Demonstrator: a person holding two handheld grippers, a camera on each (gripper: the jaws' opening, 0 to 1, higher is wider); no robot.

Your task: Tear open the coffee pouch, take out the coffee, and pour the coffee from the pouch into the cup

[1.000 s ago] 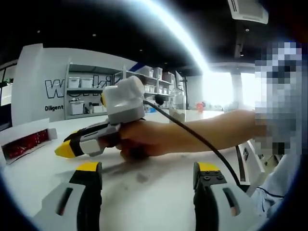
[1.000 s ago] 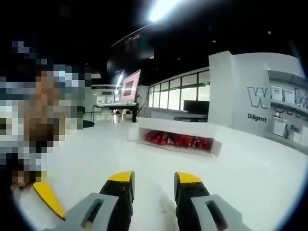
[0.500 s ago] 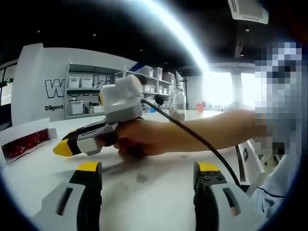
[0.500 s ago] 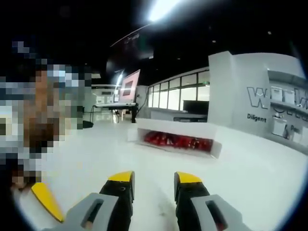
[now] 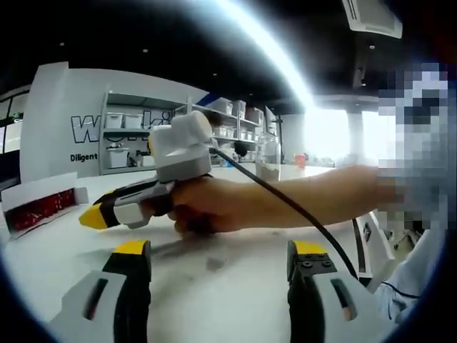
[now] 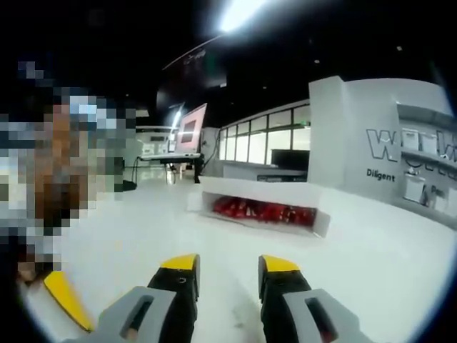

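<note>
The red coffee pouches (image 6: 263,209) lay untouched in their white tray (image 6: 321,221) on the bench (image 6: 385,250), well ahead of the right gripper (image 6: 227,275), so all 3 steps looked pending, with its jaws and the left gripper (image 5: 214,268) both spread and empty.

White table (image 6: 371,243), storage shelves (image 5: 136,136) against the wall.

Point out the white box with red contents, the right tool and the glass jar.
white box (image 6: 260,193), right gripper view, its upper front wall.
right tool (image 5: 96,216), left gripper view, its yellow tip.
glass jar (image 5: 268,157), left gripper view, its clear body.
</note>
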